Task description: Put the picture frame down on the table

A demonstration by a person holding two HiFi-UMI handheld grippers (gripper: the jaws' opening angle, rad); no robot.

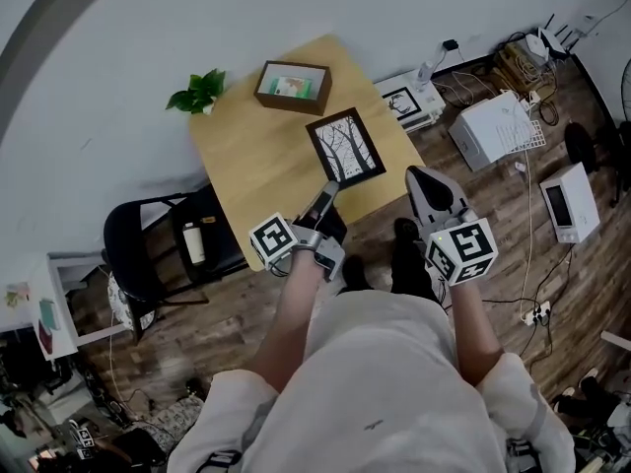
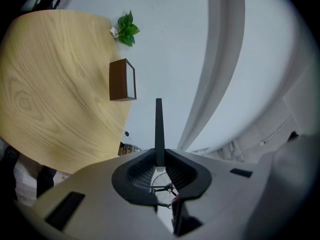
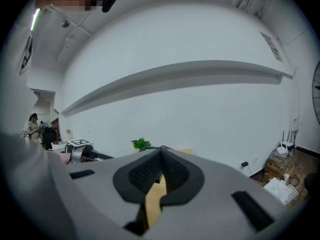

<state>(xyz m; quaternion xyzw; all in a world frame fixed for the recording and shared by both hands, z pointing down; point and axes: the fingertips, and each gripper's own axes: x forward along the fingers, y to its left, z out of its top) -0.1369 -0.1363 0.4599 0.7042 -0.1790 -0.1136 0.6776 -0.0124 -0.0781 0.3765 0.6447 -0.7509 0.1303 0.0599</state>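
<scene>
Left gripper view: the left gripper (image 2: 159, 158) has its 2 jaws clamped on the picture frame (image 2: 158, 126) (seen edge-on). The frame is at the desk's (image 1: 251, 161) near-right edge. The right gripper (image 3: 161, 153) has its jaws together, empty.

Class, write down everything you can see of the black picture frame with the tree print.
The picture frame is a thin rectangle with a black border around a pale print of bare dark trees. It is face up and askew over the near right part of the light wooden table. The left gripper is shut on its near edge; that gripper's view shows it edge-on as a thin dark strip. Whether it rests flat cannot be told.
</scene>
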